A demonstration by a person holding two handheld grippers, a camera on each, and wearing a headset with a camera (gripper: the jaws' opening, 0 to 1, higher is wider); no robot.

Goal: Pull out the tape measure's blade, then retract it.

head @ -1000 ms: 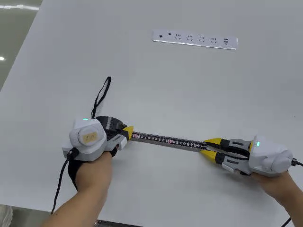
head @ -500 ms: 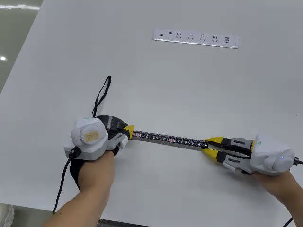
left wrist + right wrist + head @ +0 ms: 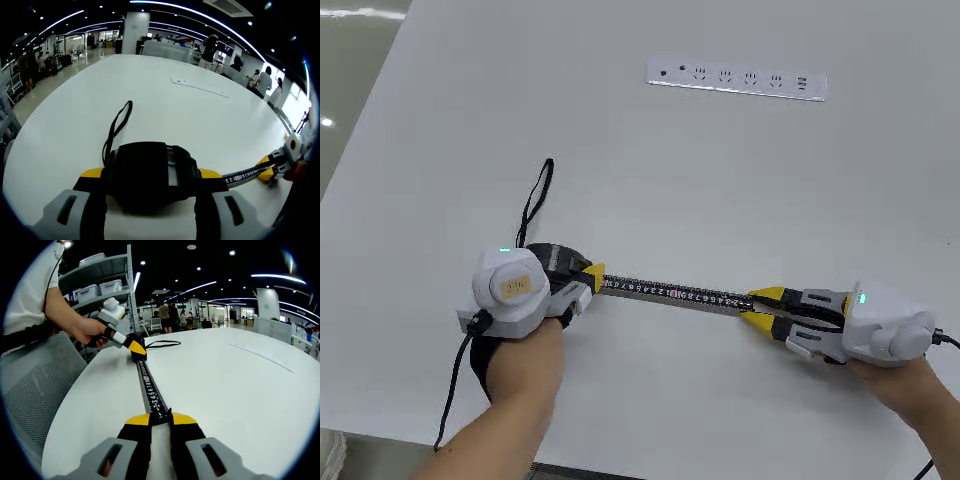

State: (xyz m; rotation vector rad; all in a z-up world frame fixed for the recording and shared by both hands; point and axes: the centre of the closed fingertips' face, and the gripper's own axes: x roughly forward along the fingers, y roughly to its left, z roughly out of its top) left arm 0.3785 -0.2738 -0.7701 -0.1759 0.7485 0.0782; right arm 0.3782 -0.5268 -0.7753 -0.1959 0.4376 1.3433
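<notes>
At the near left of the white table (image 3: 720, 180), my left gripper (image 3: 588, 280) has its jaws closed around the black case of the tape measure (image 3: 552, 262). In the left gripper view the case sits wedged between the two yellow-tipped jaws, taking up the whole gap, low against the tabletop. A black wrist strap (image 3: 535, 200) runs from the case away from me and lies loose on the table.

The blade (image 3: 670, 293) is drawn out and runs flat along the surface from the case mouth rightward to my right gripper (image 3: 760, 308), numbers facing up. In the right gripper view the blade's end passes in between the jaws, which are pinched almost together on it; I cannot make out the end hook behind the jaw tips.

The tape measure spans the two grippers: case at the left one, blade tip at the right one, the two well apart.

A power strip (image 3: 737, 80) lies at the far side of the table, well apart from the grippers
</notes>
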